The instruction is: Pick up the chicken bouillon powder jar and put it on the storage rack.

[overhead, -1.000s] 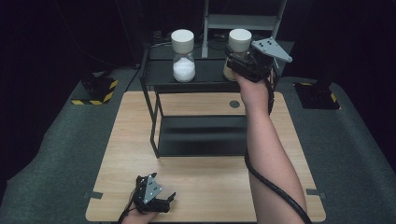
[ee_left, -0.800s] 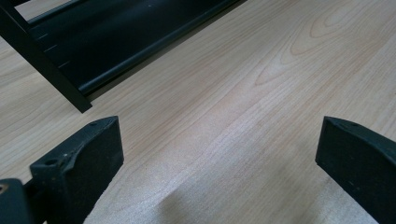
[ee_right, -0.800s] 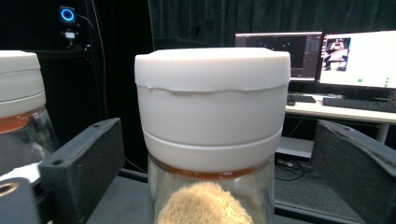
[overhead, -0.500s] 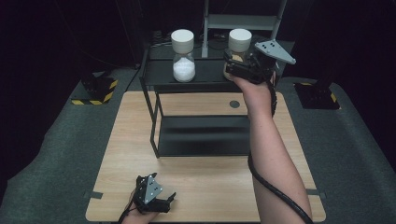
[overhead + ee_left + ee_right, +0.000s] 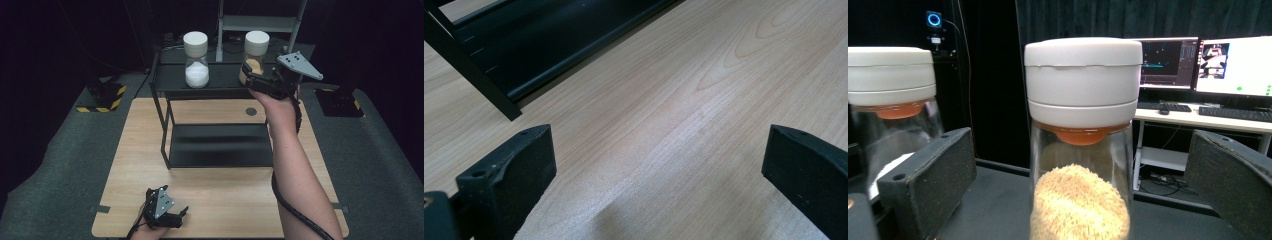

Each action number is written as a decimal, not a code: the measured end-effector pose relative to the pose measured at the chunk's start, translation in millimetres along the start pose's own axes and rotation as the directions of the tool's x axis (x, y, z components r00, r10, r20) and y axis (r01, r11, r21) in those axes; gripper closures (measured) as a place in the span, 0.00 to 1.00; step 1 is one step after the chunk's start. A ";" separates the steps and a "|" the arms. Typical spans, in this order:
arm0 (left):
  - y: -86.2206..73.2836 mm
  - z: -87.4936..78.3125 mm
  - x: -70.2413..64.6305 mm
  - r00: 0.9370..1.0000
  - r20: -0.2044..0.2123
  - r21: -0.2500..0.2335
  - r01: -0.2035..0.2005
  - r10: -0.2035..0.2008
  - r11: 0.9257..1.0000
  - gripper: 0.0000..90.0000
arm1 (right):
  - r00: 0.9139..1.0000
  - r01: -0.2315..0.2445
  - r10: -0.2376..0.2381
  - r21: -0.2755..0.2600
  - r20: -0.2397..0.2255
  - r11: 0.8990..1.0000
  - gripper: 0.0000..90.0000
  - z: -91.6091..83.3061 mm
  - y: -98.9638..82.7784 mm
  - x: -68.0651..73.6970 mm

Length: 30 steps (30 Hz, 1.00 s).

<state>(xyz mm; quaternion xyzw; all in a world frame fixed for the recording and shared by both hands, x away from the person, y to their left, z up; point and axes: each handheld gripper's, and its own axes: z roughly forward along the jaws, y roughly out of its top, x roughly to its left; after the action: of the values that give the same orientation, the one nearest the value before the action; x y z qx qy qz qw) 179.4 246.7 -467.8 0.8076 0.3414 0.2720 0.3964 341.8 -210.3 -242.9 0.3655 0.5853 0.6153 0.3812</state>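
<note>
- Right gripper view: your right gripper [image 5: 1075,195] is straddling the jar of tan grains [image 5: 1082,150], jaws just opened wide, pads not touching glass.
- Jar is standing upright on the black shelf [image 5: 170,82], beside the white-powder jar [image 5: 196,59].
- Left gripper [image 5: 170,216] is resting spread on the table [image 5: 225,195], holding nothing.

A second glass jar [image 5: 196,60] with a white lid and white granular contents stands upright on the top shelf of a black metal rack [image 5: 165,82]. The rack rests on a light wooden table [image 5: 135,150], whose top has a round grommet [image 5: 251,111] behind the rack's lower shelf. A yellow-and-black striped base [image 5: 102,97] sits on the grey floor. Two lit monitors [image 5: 1198,65] and a keyboard [image 5: 1235,114] occupy a desk beyond.
</note>
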 end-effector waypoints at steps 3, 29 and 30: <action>-0.3 -0.1 0.5 1.000 0.000 -0.001 0.004 -0.004 1.000 0.01 | 1.000 0.002 -0.002 -0.001 -0.006 1.000 0.00 -7.1 0.0 1.0; 1.8 0.9 -3.3 1.000 -0.004 0.009 -0.026 0.026 1.000 0.01 | 0.996 0.077 -0.076 0.019 -0.045 0.997 0.00 -47.3 -16.6 17.4; 1.8 0.9 -3.4 1.000 -0.004 0.010 -0.030 0.030 1.000 0.01 | 0.996 0.084 -0.083 0.021 -0.045 0.996 0.00 -48.7 -18.6 17.4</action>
<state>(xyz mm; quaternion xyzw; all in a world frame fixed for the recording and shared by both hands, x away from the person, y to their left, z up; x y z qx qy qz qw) 178.5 242.8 -467.3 0.8140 0.3315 0.2779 0.3877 291.2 -215.7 -263.7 0.3314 0.6152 0.6001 0.3893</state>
